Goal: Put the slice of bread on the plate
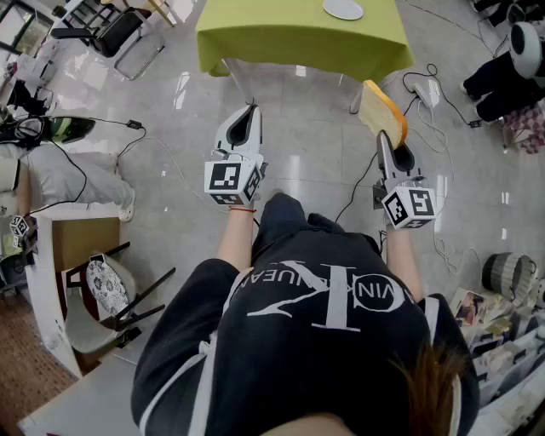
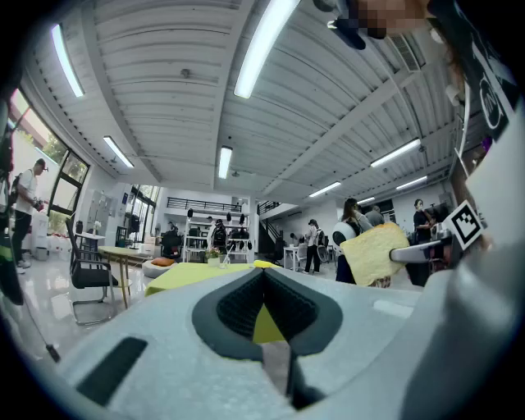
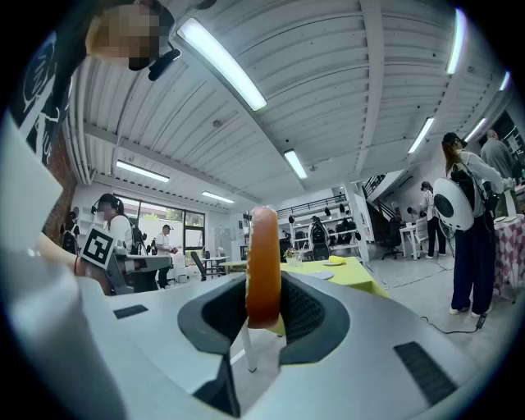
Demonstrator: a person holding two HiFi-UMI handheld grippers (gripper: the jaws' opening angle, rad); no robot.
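One slice of bread (image 1: 382, 111) mid-carry, pinched in our right gripper (image 1: 385, 139), left gripper (image 1: 246, 112) closed, empty; next we reach the top-edge plate (image 1: 343, 8).

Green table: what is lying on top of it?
A white plate lies on the green cloth. The cloth covers the tabletop, and the far end is outside the picture.

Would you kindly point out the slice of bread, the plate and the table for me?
slice of bread (image 1: 379, 109), head view: middle of its pale face.
plate (image 1: 343, 8), head view: bare white centre.
table (image 1: 281, 38), head view: bare green cloth.
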